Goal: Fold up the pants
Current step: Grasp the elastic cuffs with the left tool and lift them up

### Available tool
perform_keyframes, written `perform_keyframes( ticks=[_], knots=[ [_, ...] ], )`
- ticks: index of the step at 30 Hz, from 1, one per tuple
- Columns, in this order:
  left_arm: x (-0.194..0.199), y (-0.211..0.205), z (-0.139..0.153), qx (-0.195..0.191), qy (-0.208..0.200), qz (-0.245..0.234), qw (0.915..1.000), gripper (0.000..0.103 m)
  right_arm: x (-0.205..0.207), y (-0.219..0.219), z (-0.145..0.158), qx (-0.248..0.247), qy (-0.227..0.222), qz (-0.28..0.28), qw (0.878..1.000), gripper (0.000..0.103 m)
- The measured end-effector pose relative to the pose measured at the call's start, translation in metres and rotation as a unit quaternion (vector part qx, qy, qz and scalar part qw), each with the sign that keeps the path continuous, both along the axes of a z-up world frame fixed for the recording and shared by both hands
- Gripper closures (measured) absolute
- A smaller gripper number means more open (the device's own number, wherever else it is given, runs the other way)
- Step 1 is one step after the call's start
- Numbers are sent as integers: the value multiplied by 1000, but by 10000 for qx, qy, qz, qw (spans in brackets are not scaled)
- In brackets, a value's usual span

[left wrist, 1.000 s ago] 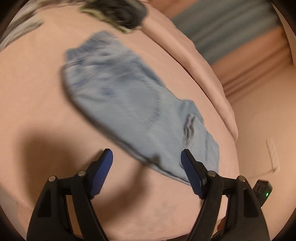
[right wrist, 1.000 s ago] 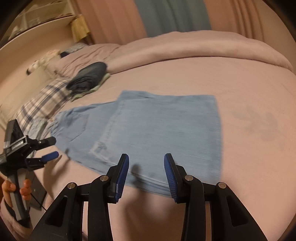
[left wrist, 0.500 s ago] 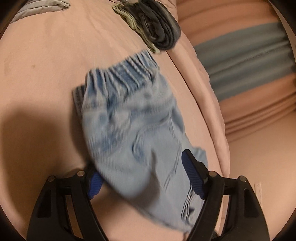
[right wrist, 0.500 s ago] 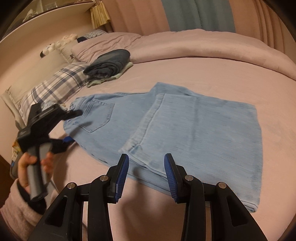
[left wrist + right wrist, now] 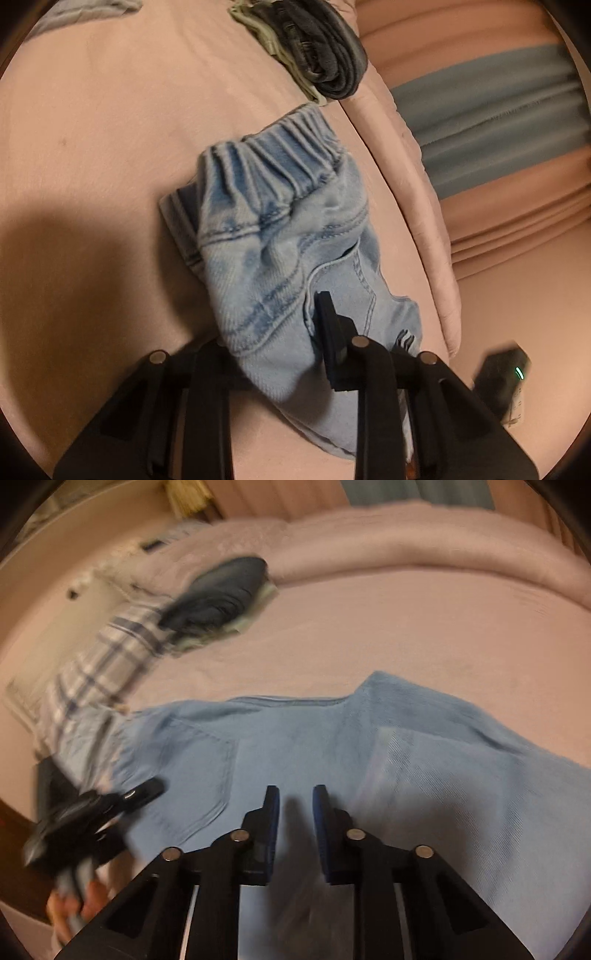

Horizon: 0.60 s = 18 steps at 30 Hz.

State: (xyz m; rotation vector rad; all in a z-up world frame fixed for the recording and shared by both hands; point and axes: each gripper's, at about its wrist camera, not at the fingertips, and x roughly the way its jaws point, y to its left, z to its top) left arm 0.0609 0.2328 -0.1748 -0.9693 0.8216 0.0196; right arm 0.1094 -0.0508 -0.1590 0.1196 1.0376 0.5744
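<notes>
Bedding [image 5: 388, 627], pink and slightly yielding, is serving as the work surface, with a rolled duvet [image 5: 424, 542] running along the far edge and a plaid pillow [image 5: 96, 664] to the left in the right wrist view. Pants [image 5: 369, 768] of pale blue denim are lying across the near half of the bed, the legs already doubled over the seat so that a cuff edge is crossing the middle. Being soft, medium-weight cloth, they are likely going to drape and sag wherever unsupported, and the stacked layers are liable to slide over one another, so taking hold through all layers at a firm seamed edge looks wisest. The elastic waistband [image 5: 273, 155] is bunching up in the left wrist view, and that gathered, thicker band or the stitched pocket [image 5: 343, 288] corner is offering the surest bite. A dark folded garment [image 5: 317, 48] is sitting well apart near the duvet. The left gripper [image 5: 280, 347] is closing on the pants near the waist end, denim bulging between the jaws and hiding one finger. The right gripper [image 5: 295, 812] is hanging over the middle of the pants, its jaws narrowing with a slim gap and nothing visibly pinched; blur is making contact with the cloth impossible to judge.
</notes>
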Motion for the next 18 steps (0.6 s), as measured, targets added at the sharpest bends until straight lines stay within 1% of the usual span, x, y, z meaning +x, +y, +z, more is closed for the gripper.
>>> perform_keyframes(
  ticks=[1, 2, 3, 6, 8, 10, 11, 13, 15, 16, 18],
  knots=[
    [0, 0, 3, 23, -20, -28, 10000, 79, 10, 9, -14, -217, 205, -31, 9995, 89],
    [0, 0, 5, 58, -25, -52, 10000, 79, 13, 14, -21, -332, 233, -25, 9992, 94],
    [1, -2, 8, 134, -34, -88, 9999, 79, 12, 17, -21, -447, 53, 17, 9990, 97],
    [6, -8, 17, 449, -74, -162, 9988, 79, 8, 21, -17, -652, 38, 167, 9977, 97],
    [6, -13, 25, 618, -149, -232, 9977, 80, 2, 15, -8, -562, 188, 97, 9982, 96],
    [5, -16, 31, 769, -212, -283, 9964, 80, -9, 8, 1, -337, 178, 201, 9991, 96],
    [5, -18, 33, 816, -232, -297, 9960, 80, -16, 6, 1, -336, 170, 245, 9990, 96],
    [4, -22, 35, 878, -265, -329, 9952, 80, -30, 16, -12, -609, 304, 554, 9961, 96],
    [4, -26, 39, 982, -293, -335, 9942, 81, -38, 20, -17, -774, 8, 640, 9949, 96],
    [3, -28, 42, 1026, -333, -351, 9935, 81, -38, 18, -15, -721, 56, 602, 9956, 96],
    [4, -28, 45, 1057, -368, -383, 9930, 81, -40, 10, -12, -472, 377, 512, 9969, 96]
  ],
)
